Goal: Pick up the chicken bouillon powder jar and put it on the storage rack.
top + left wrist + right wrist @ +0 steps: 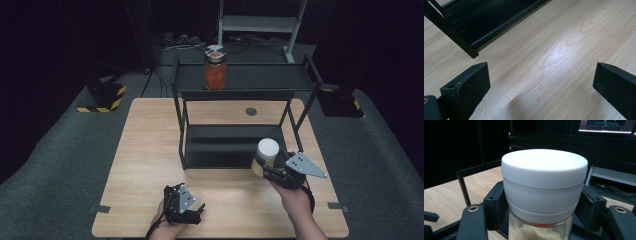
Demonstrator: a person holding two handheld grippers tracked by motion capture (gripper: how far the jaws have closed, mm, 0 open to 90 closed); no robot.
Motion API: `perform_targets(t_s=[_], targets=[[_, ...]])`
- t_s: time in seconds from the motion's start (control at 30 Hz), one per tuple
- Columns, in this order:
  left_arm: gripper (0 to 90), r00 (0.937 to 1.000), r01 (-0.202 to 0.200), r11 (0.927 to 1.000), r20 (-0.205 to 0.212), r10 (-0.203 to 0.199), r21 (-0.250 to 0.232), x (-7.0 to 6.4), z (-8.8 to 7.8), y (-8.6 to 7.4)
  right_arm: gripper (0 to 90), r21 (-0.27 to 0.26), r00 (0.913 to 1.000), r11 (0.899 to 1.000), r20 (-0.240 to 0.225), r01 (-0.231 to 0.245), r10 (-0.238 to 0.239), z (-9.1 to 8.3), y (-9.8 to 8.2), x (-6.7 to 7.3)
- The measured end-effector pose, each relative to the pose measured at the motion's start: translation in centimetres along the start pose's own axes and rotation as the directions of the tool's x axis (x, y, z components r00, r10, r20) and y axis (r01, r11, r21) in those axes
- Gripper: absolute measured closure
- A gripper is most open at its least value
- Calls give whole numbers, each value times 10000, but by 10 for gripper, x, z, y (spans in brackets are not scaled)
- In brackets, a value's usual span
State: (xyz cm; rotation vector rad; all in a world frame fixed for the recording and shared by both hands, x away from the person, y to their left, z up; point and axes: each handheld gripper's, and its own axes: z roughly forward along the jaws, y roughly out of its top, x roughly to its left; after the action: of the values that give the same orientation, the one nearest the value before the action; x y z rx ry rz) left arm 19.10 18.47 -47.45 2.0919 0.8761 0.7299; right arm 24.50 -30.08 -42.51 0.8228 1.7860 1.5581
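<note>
High view is showing the right gripper [266,165] near the right front corner of the black shelf rack [240,80], above the wooden counter [150,150]. Its fingers [496,205] are clamping a jar with a white lid [267,150], just under the lid, one finger on each side. The jar is standing upright between them and its glass body is showing a pale content. The left gripper [190,212] is sitting low at the front edge of the counter, well apart from the jar. In the left gripper view its fingers [471,85] are standing wide and holding nothing. A red jar [215,67] is standing on the top shelf of the rack
</note>
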Motion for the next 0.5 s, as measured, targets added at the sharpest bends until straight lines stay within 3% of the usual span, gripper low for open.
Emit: perform_targets(t_s=[0.5], targets=[[12, 10000, -11, 10000, 7, 11, 6, 0, 0, 0, 337, -260, 9998, 9996, 203, 48, -43, -3, 26, -11]])
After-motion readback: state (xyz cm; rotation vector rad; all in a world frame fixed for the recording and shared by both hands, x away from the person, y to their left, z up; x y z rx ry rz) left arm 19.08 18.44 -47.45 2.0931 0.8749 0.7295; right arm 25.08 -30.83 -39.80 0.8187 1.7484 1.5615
